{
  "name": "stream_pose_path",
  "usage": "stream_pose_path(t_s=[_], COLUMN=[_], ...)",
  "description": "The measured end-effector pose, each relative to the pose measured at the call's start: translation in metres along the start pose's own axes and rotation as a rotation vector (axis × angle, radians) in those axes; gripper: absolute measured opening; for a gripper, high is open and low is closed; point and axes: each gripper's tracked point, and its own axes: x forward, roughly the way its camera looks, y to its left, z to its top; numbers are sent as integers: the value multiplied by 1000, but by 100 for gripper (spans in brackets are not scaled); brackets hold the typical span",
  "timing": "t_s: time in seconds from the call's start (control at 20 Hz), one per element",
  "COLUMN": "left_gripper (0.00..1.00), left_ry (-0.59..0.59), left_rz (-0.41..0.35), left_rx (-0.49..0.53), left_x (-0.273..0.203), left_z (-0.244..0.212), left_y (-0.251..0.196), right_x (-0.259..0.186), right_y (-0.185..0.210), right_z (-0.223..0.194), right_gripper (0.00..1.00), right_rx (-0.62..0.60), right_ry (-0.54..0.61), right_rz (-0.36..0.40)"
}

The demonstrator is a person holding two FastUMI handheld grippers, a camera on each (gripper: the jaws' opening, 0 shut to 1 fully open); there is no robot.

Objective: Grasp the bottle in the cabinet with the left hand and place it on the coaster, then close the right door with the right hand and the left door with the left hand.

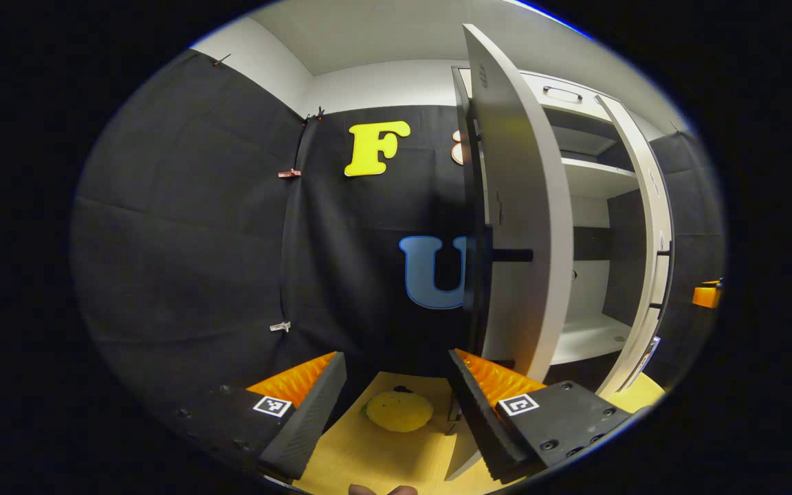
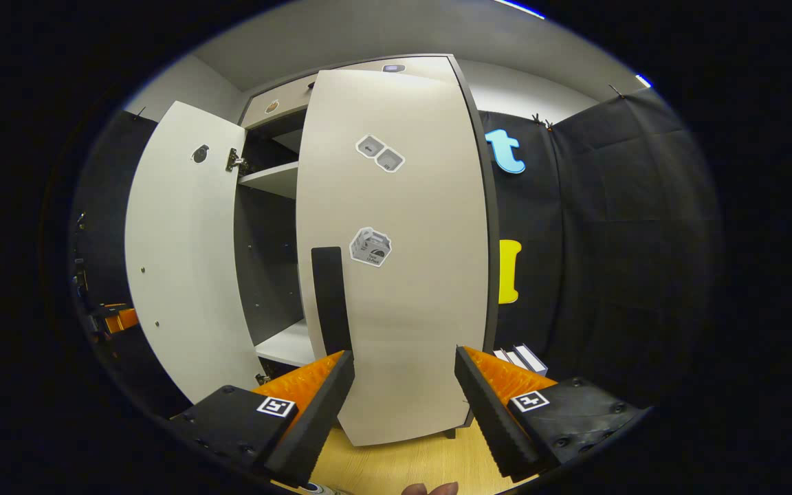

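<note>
Left hand-held gripper [image 1: 396,405]: fingers apart, nothing between them, hanging over the light wood desk [image 1: 368,460]. A round yellow coaster [image 1: 399,410] lies flat on the desk, seen through the gap between the fingers. No bottle on the coaster; can't tell where the bottle is.

Left gripper view: cabinet [image 1: 575,206] sits to the right and ahead, with both doors swung out. Left door [image 1: 523,234] is edge-on, dark handle [image 1: 511,255] sticking out of its face. Right door [image 1: 650,261] is open farther off. White shelves [image 1: 592,172] and the bottom board [image 1: 588,337] are visible inside, nothing on the parts I can see.

Right hand-held gripper [image 2: 403,405]: fingers apart, holding nothing, pointed at the face of the right door [image 2: 396,261], close in front of it, not touching. That door has a dark vertical handle [image 2: 331,299] near its left edge and a few stickers [image 2: 370,247]. Left door [image 2: 183,254] stands open at the far side, with the dark interior and a shelf [image 2: 269,179] between the two doors. Small white boxes [image 2: 523,357] are on the desk just right of the cabinet.
</note>
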Motion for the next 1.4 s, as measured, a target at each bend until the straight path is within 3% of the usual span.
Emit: stream_pose_path(t_s=[0.25,0.45,0.65,0.75,0.95,1.1,1.4], left_gripper=[94,92,94,94,92,94,94], left_ry=[-15,-6,-13,-18,-16,-4,-15], left_rz=[-24,-34,-112,-133,-189,-223,-247], left_rx=[13,-24,-14,-7,-21,-38,-17], left_x=[0,-4,-18,-19,-17,-4,28], left_z=[1,-1,-2,0,-2,-6,-1], left_y=[-13,-26,-76,-99,-147,-181,-217], right_x=[-9,-12,-4,-3,-8,-8,0], right_y=[-6,3,-11,-19,-20,-18,-33], right_z=[12,20,2,0,-2,-2,9], right_gripper=[98,98,98,98,98,98,98], right_rx=[17,86,105,40,-68,-15,38], right_ry=[-45,-69,10,26,39,43,12], right_rz=[-17,21,-15,-42,-21,5,-27])
